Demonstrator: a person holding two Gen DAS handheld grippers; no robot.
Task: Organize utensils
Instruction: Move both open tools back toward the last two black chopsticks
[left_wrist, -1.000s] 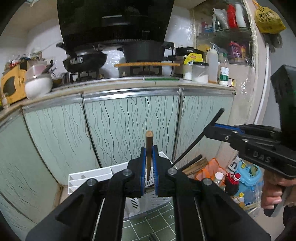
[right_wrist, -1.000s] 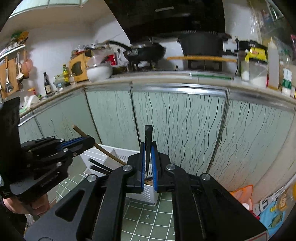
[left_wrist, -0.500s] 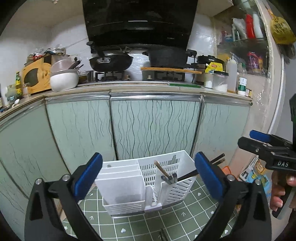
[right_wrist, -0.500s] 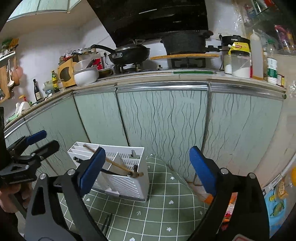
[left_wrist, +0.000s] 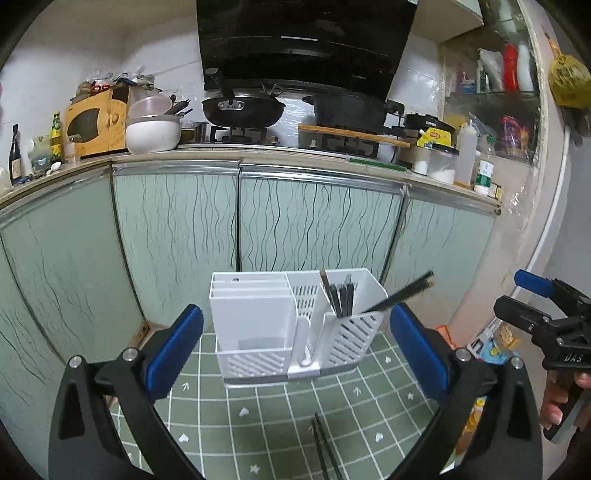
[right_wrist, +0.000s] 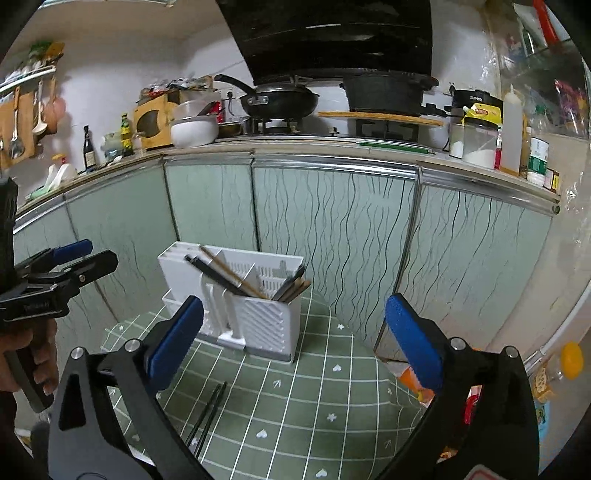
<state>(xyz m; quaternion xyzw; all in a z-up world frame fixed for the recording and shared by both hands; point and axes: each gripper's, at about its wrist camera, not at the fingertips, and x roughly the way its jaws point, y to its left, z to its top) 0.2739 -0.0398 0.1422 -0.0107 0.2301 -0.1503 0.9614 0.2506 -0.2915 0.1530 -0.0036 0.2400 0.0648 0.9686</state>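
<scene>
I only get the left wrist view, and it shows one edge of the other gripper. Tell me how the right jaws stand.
Observer: The right gripper is wide open with nothing between its jaws. They have just been opening.
Operator: Now list any utensils away from the caddy, apart from the chopsticks on the mat.
Observer: Spoons hang from a wall rail at the far left, above the counter. That is outside your frame.
</scene>
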